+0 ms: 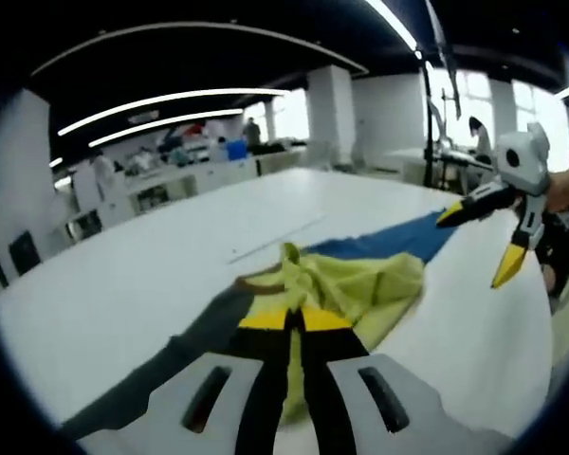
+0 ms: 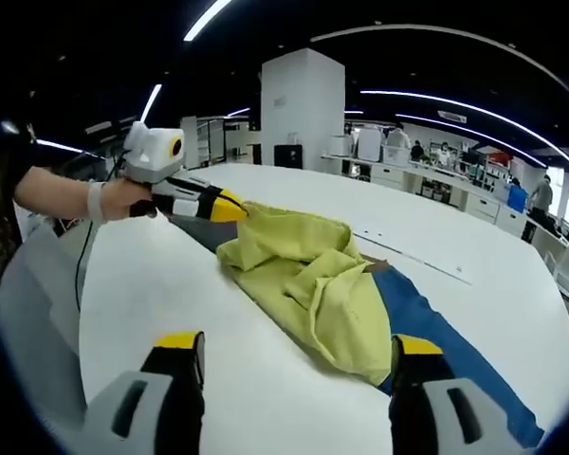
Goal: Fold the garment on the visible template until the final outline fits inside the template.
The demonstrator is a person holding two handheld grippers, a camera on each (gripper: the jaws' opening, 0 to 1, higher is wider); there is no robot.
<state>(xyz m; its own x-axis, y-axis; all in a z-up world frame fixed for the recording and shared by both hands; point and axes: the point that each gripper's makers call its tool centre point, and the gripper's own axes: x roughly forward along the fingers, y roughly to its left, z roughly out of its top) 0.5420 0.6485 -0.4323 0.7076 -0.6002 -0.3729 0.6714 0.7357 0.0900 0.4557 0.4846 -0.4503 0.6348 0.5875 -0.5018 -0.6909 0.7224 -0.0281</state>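
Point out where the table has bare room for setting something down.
The white table is bare between the yellow garment and the right gripper, and on its far side beyond the blue template. In the left gripper view, the stretch left of the garment is bare too. It is crowded where the left gripper holds the garment's edge.

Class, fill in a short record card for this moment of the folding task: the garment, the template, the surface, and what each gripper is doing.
garment: yellow-green garment, crumpled in a heap, not yet folded flat
template: blue template lying flat on the table, partly covered by the garment
surface: white table
left gripper: left gripper jaws closed on the garment's edge
right gripper: right gripper jaws wide apart, holding nothing, on the near side of the garment
state of task: garment's outline spills past the template, so folding is unfinished
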